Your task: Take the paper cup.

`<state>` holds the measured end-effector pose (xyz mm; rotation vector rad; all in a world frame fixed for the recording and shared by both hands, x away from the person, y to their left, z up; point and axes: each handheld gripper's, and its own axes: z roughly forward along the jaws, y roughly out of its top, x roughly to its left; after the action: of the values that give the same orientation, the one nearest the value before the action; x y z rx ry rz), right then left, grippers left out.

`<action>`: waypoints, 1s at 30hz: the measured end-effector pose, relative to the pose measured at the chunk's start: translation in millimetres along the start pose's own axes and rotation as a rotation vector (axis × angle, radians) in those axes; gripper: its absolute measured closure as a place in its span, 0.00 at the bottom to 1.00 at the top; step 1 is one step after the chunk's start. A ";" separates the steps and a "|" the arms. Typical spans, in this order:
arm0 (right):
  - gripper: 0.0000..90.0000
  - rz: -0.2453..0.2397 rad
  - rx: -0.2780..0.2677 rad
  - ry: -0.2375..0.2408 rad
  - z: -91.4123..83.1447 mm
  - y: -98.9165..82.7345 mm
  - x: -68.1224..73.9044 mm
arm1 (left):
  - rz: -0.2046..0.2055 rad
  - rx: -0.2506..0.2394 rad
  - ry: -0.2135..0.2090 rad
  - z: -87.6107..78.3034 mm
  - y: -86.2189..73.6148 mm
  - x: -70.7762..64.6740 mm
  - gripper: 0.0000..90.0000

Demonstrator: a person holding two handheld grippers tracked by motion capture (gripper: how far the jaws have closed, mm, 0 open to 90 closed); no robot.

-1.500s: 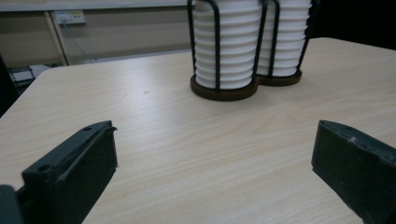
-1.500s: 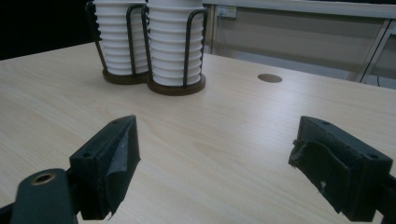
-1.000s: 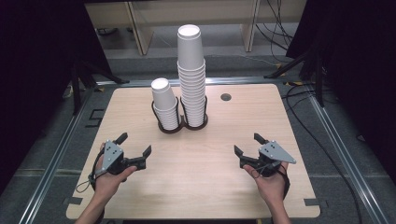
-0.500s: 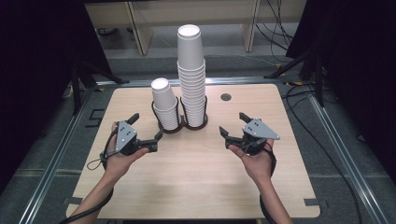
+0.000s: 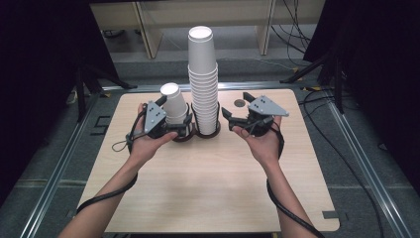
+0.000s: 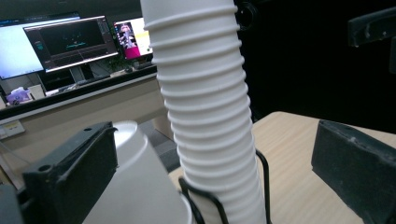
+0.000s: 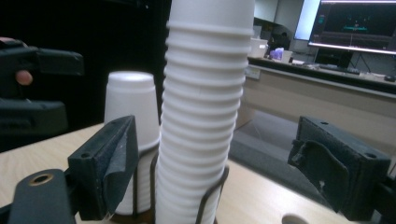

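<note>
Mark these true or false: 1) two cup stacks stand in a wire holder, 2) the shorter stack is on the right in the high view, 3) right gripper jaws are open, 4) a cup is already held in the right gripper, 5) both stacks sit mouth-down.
1) True: the tall stack and the short stack both stand in the black wire holder.
2) False: the short stack is at the left of the tall one.
3) True: the right gripper has its jaws wide apart.
4) False: nothing sits between its jaws; it is beside the tall stack, apart from it.
5) True: closed bottoms face up.
</note>
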<state>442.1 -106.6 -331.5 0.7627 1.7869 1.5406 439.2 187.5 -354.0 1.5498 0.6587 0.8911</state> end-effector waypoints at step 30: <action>0.16 0.059 0.016 0.070 97.5 92.9 -12.6 | -0.058 0.045 -0.024 90.6 41.9 19.1 0.00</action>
<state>527.8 -43.7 -247.8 0.7843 1.8448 1.6110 522.3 145.8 -312.9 1.5713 0.7073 0.8182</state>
